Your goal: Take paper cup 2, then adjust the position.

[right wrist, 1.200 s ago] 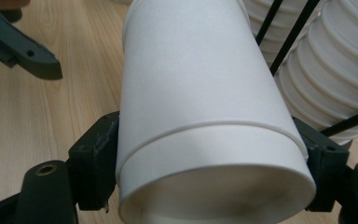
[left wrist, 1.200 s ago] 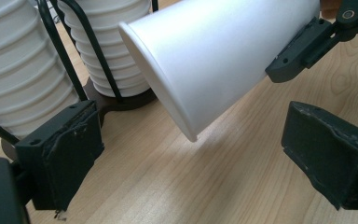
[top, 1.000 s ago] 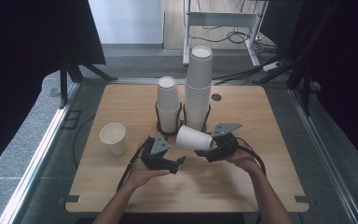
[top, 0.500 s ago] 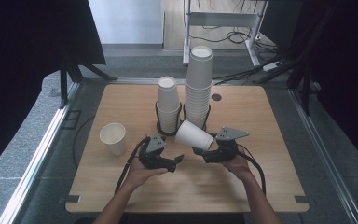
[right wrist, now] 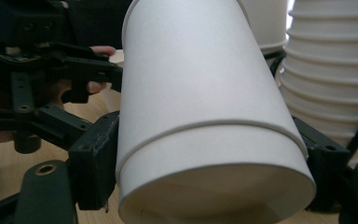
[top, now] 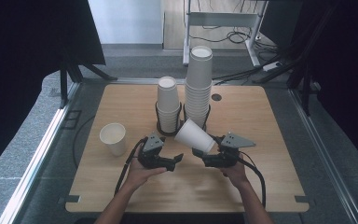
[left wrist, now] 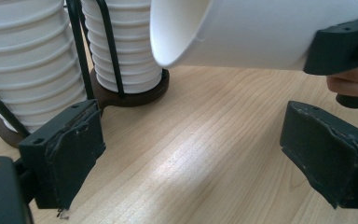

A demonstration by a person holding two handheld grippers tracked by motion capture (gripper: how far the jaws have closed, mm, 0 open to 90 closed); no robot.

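Note:
My right gripper [top: 200, 151] is shut on a white paper cup [top: 194, 135] near its base. It holds the cup tilted above the table, mouth toward the upper left. In the right gripper view the cup [right wrist: 200, 93] sits between both black jaws. My left gripper [top: 177, 160] lies just left of it, open, pointing at the cup. Its jaws have just been closing a little, with nothing between them [left wrist: 193, 158]. The cup's open mouth [left wrist: 261, 32] hangs above and beyond them.
Two wire holders with stacked white cups stand behind the grippers, a shorter stack [top: 168, 105] and a taller stack [top: 199, 84]. A single upright cup [top: 113, 138] stands at the left. The wooden table [top: 270, 116] ends close behind the person's forearms.
The right hand has drifted slightly toward the near edge with the cup still in its grip. The left hand has stayed where it was.

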